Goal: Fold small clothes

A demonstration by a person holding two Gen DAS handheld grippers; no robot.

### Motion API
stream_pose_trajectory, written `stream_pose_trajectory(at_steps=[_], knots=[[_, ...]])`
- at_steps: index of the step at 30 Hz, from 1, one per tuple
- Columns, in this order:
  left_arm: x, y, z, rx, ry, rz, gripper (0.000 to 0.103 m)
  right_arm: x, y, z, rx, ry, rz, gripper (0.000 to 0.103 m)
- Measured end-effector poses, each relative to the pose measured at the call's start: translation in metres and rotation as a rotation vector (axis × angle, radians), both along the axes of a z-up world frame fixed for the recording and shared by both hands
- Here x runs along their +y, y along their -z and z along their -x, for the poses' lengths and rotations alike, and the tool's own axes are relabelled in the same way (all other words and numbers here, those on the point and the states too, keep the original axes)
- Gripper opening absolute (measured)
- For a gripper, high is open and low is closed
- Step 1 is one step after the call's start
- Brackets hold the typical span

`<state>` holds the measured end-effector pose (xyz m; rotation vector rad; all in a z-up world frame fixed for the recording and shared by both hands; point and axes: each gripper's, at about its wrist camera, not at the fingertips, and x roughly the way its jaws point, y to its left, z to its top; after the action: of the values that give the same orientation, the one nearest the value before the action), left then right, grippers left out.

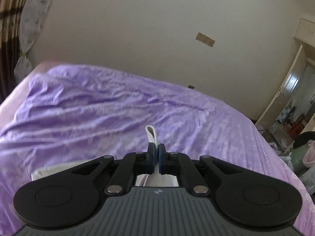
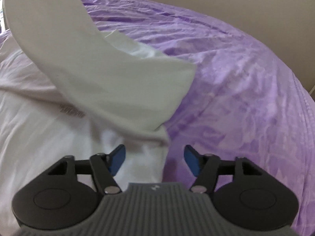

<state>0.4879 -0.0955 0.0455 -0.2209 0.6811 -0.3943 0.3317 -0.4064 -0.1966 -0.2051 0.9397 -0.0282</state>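
A white small garment [image 2: 94,74] lies on the purple bedspread [image 2: 236,78]. In the right wrist view one part of it is lifted and arcs up to the top left, blurred. My left gripper [image 1: 157,153] is shut on a white edge of the garment [image 1: 151,133], which sticks up between the blue pads; more white cloth [image 1: 51,170] hangs below it. My right gripper [image 2: 155,158] is open and empty, its blue pads [image 2: 118,157] spread just above the garment's near edge.
The purple bedspread [image 1: 118,108] covers the bed, with a pale wall [image 1: 157,29] behind. A curtain [image 1: 11,29] hangs at the far left. An open doorway [image 1: 295,108] and floor clutter [image 1: 307,147] are at the right, past the bed's edge.
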Motion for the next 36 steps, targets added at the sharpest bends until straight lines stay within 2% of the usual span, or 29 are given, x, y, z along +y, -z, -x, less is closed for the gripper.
stream_pose_trajectory(at_steps=[2,3,5,7,10,16,20,21,24,26,27,28,34,36], knots=[[0.004,-0.010,-0.005,-0.011,-0.035,-0.052,0.002,-0.005,0.001,-0.010,0.000,0.002,0.011,0.028],[0.011,-0.013,-0.007,-0.014,-0.067,-0.075,0.002,-0.008,0.001,-0.014,0.009,-0.002,-0.005,0.007],[0.033,-0.007,-0.014,0.010,-0.089,-0.091,0.002,-0.012,0.002,-0.016,0.032,-0.014,-0.053,0.005],[0.057,0.015,-0.018,0.052,-0.097,-0.100,0.002,-0.009,0.002,-0.012,0.020,-0.047,-0.037,0.004],[0.092,0.076,-0.019,0.146,-0.141,-0.131,0.002,-0.008,0.004,-0.010,0.014,-0.041,-0.041,0.003],[0.145,0.205,-0.016,0.325,-0.168,-0.125,0.002,0.000,0.017,-0.011,0.044,-0.040,-0.019,0.003],[0.157,0.244,-0.010,0.340,-0.161,-0.133,0.006,0.001,0.022,-0.014,0.073,-0.035,-0.023,0.004],[0.159,0.247,-0.009,0.341,-0.171,-0.129,0.013,0.001,0.022,-0.015,0.082,-0.029,-0.028,0.004],[0.167,0.245,-0.008,0.337,-0.184,-0.118,0.016,-0.001,0.023,-0.017,0.113,-0.006,-0.032,0.007],[0.166,0.233,-0.005,0.315,-0.175,-0.177,0.018,-0.005,0.019,-0.015,0.128,0.006,-0.037,0.011],[0.164,0.226,-0.003,0.294,-0.171,-0.210,0.025,-0.006,0.016,-0.012,0.127,0.015,-0.039,0.017],[0.165,0.218,-0.001,0.272,-0.166,-0.228,0.027,-0.010,0.009,-0.009,0.128,0.025,-0.050,0.021],[0.155,0.192,-0.005,0.241,-0.150,-0.201,0.028,-0.032,-0.040,-0.008,0.033,0.095,-0.181,0.025],[0.145,0.191,-0.010,0.234,-0.148,-0.201,0.022,-0.035,-0.054,-0.022,-0.027,0.122,-0.192,0.024]])
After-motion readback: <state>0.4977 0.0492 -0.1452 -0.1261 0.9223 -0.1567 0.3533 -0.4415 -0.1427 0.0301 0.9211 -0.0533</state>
